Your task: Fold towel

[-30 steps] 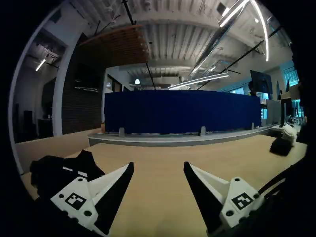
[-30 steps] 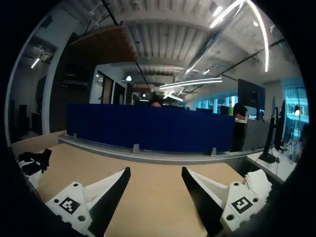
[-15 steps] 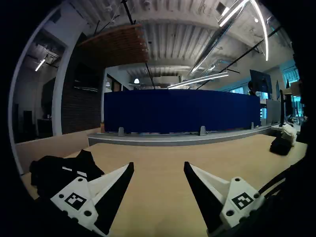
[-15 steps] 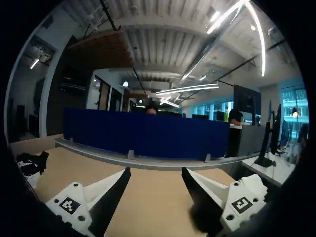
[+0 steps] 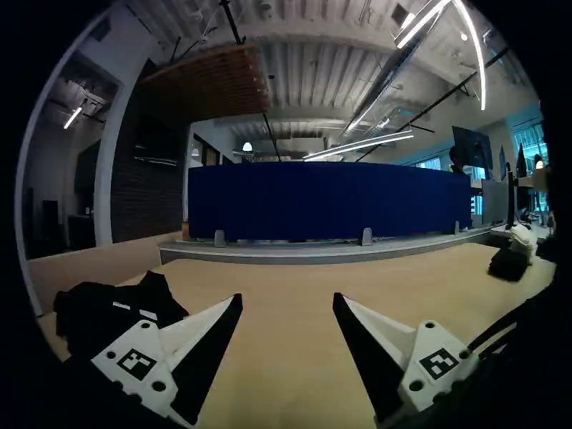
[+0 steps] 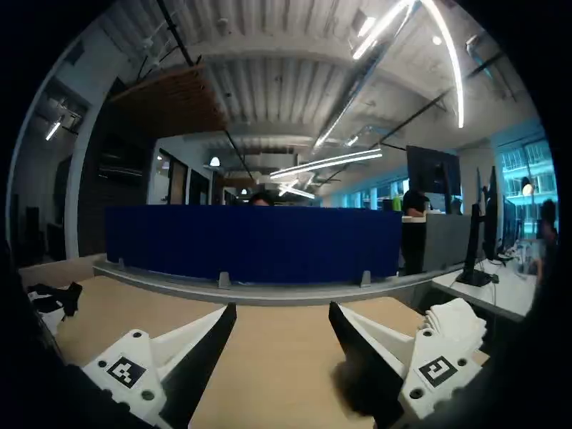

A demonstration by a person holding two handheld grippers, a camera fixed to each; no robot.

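Lying just off to the left side of the left gripper (image 5: 287,297) is a crumpled black cloth (image 5: 107,309) on the wooden table (image 5: 286,350); I think this is the towel to fold. The left gripper is the nearer one. The right gripper (image 6: 282,307) sees the cloth far off to its left. Both grippers are wide open and hold nothing. Folded white towels (image 6: 457,323) sit just to the right of the right gripper. A dark fuzzy blur (image 6: 349,382) low down there is hard to make out. The left gripper hides part of the cloth, so I cannot tell its long side.
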